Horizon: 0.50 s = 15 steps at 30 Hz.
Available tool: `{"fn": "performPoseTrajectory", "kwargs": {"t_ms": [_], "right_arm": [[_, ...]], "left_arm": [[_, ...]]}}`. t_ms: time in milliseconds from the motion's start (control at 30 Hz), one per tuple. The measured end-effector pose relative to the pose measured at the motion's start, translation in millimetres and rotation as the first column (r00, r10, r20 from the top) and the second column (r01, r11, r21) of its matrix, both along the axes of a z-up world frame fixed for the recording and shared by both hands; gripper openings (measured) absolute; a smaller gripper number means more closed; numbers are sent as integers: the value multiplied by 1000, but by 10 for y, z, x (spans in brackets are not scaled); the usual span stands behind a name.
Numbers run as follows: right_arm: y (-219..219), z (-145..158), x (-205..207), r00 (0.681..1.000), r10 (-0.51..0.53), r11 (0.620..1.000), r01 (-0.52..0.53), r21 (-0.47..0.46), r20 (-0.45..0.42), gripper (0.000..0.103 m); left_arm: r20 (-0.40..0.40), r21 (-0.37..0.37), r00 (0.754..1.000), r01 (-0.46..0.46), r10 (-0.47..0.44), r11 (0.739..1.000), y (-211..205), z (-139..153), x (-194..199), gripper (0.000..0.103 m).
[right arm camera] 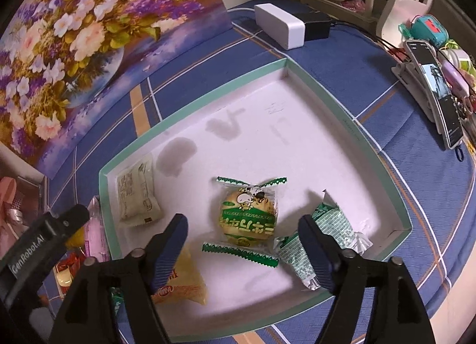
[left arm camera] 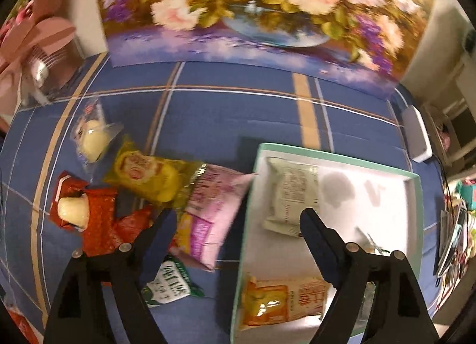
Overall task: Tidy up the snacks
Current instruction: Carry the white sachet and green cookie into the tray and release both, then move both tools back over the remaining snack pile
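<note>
While both grippers hung over the blue checked tablecloth (right arm camera: pixel 342 76), neither had hold of anything. The left gripper (left arm camera: pixel 238 219) stood wide open, one finger above the loose snacks on the cloth and the other above the tray (left arm camera: pixel 253 195), with nothing pressed between the pads. The right gripper (right arm camera: pixel 242 225) was also spread wide over the tray (right arm camera: pixel 372 141), and the round cookie in its green-edged wrapper (right arm camera: pixel 248 216) lay flat on the white floor between the fingers, touched by neither.

Inside the shallow white tray with its mint-green rim lay several packets: a pale cream one (right arm camera: pixel 138 192) near the left wall, an orange and yellow one (left arm camera: pixel 282 302) at the near edge, and two green-patterned packets (right arm camera: pixel 315 237) just right of the cookie, partly hidden by the right finger. Grey smudges marked the tray floor.

Outside the tray, to its left, the rest sat in a loose heap on the cloth: a pink packet (left arm camera: pixel 214 213) touching the tray's rim, a yellow packet (left arm camera: pixel 148 174) beside it, a red one (left arm camera: pixel 98 219), a clear wrapper with a pale cake (left arm camera: pixel 92 138) farther back, and a green and white packet (left arm camera: pixel 169 284) nearest the left gripper.

A flower painting (left arm camera: pixel 253 7) leaned at the back, a white box (right arm camera: pixel 279 27) lay beyond the tray, and a phone on a stand (right arm camera: pixel 434 91) stood to the right.
</note>
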State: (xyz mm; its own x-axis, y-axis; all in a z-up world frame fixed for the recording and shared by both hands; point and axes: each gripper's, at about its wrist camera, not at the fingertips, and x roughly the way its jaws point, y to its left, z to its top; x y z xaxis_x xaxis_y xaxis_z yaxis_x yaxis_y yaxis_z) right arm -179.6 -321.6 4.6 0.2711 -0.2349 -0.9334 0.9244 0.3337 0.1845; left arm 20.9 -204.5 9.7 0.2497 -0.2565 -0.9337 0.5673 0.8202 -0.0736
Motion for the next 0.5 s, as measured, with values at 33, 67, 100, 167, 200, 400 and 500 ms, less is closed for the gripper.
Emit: {"fn": "performPoseTrajectory", "kwargs": {"t_ms": [33, 67, 100, 167, 200, 400, 500], "right_arm": [[8, -1, 9, 1000, 9, 1000, -9, -2, 4, 86], [17, 2, 16, 1000, 16, 1000, -16, -6, 7, 89], [27, 6, 23, 1000, 23, 1000, -23, -9, 9, 90], [46, 12, 38, 999, 33, 999, -33, -19, 12, 103], [52, 14, 41, 999, 36, 999, -35, -24, 13, 103], [84, 5, 93, 998, 64, 998, -64, -28, 28, 103], [113, 4, 135, 996, 79, 997, -78, -30, 41, 103]], "left_arm": [[-4, 1, 1000, -12, 12, 1000, 25, -8, 28, 85], [-8, 1, 1000, -27, 27, 1000, 55, -12, 54, 85], [-10, 1, 999, -39, 39, 999, 82, -16, 82, 85], [-13, 0, 998, -58, 58, 998, 137, -18, 121, 85], [-15, 0, 998, -67, 67, 998, 163, -19, 142, 85], [-28, 12, 993, -113, 113, 994, 322, -31, 233, 85], [-51, 14, 991, -125, 126, 992, 415, -46, 262, 85]]}}
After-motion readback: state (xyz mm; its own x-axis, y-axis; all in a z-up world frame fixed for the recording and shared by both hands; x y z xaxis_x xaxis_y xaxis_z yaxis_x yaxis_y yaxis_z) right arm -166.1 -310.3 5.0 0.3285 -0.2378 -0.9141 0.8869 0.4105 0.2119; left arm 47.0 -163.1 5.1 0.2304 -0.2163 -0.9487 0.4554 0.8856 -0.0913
